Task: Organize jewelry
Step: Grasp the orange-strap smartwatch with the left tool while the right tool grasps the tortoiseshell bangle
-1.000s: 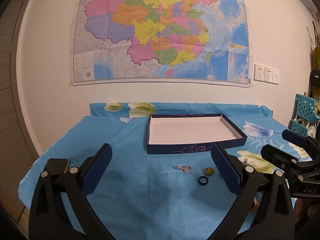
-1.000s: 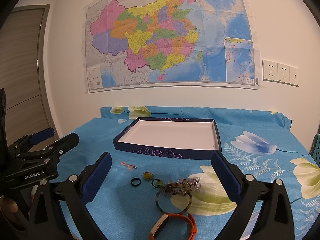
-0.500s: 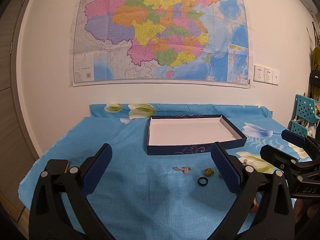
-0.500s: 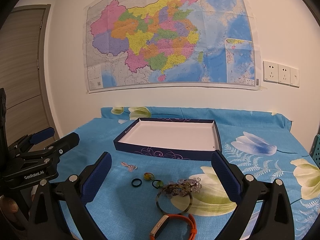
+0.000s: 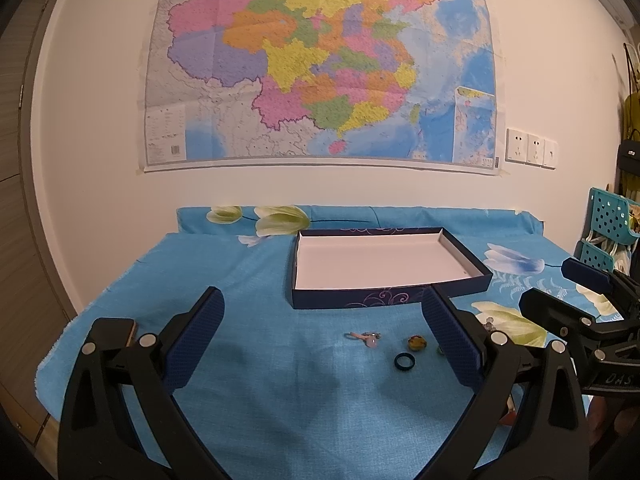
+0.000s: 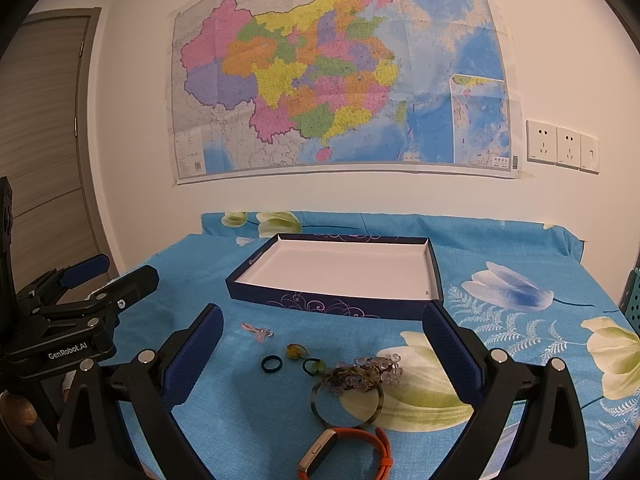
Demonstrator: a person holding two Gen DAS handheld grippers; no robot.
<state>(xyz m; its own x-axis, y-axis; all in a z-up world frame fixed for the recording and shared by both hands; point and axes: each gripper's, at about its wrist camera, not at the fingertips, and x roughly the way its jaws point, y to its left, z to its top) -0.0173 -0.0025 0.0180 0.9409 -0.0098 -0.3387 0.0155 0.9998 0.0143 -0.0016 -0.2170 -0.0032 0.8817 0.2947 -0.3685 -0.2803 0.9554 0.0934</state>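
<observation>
Both claws hover above the blue floral cloth [image 5: 260, 360] with jaws spread wide and nothing between them: the left gripper [image 5: 322, 338] and the right gripper [image 6: 322, 354]. The navy box [image 6: 320, 300] sits beyond the jewelry, its white floor bare. The left view shows only the pink charm [image 5: 366, 338], amber ring [image 5: 417, 342] and black ring [image 5: 403, 361]. The right view adds a green ring [image 6: 314, 366], clear bead bracelet [image 6: 376, 366], tortoiseshell bangle [image 6: 346, 398] and orange band [image 6: 348, 454], all nearer that gripper
</observation>
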